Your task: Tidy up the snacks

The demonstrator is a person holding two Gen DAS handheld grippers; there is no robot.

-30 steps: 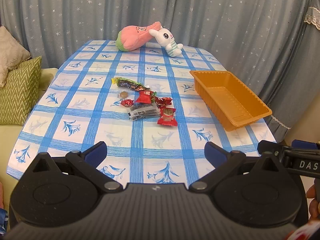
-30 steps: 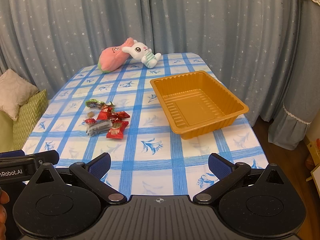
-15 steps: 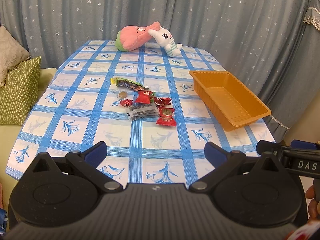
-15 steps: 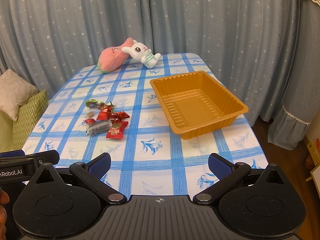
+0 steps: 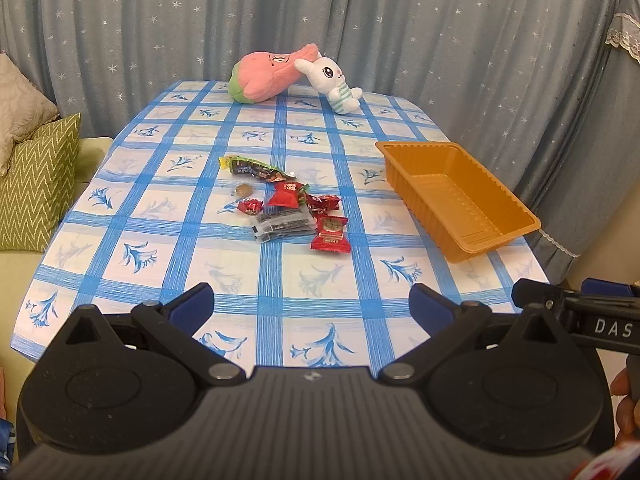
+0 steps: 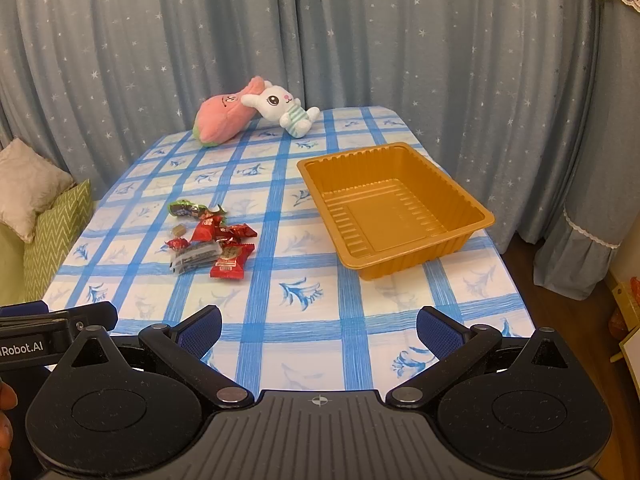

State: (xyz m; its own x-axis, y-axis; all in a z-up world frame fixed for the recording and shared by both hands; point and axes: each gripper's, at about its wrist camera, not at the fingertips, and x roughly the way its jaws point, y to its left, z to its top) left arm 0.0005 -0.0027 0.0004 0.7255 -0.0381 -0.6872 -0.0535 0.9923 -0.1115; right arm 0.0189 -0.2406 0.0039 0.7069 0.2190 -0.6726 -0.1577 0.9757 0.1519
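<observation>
Left wrist view: my left gripper (image 5: 310, 306) was spread wide, nothing between the blue pads (image 5: 191, 307), hanging over the near edge of the table (image 5: 132, 216) with its blue-checked cloth. Snack pile (image 5: 290, 210) sat straight ahead of the fingers, well apart from them: red candy packets, a clear pack with dark contents (image 5: 282, 224), a long green-and-dark wrapper (image 5: 256, 169) at the far end, one small round brown piece (image 5: 243, 190) on the pile's left. Orange plastic tray (image 5: 516, 212) lay ahead and to the right, empty, apart from the pile. Pink plush (image 5: 268, 74) and white rabbit plush (image 5: 332, 80) touched each other at the far edge. My right gripper's body poked in at the right.

Right wrist view: my right gripper (image 6: 318, 330) was likewise fully spread and held nothing. The orange tray (image 6: 476, 212) sat ahead, slightly right of centre. The snack pile (image 6: 212, 236) lay ahead and left, clear of the tray. The red packet (image 6: 232, 262) was the piece nearest to me. Plush toys at the far left edge. Green zigzag cushion (image 6: 60, 236) off the table's left side.
</observation>
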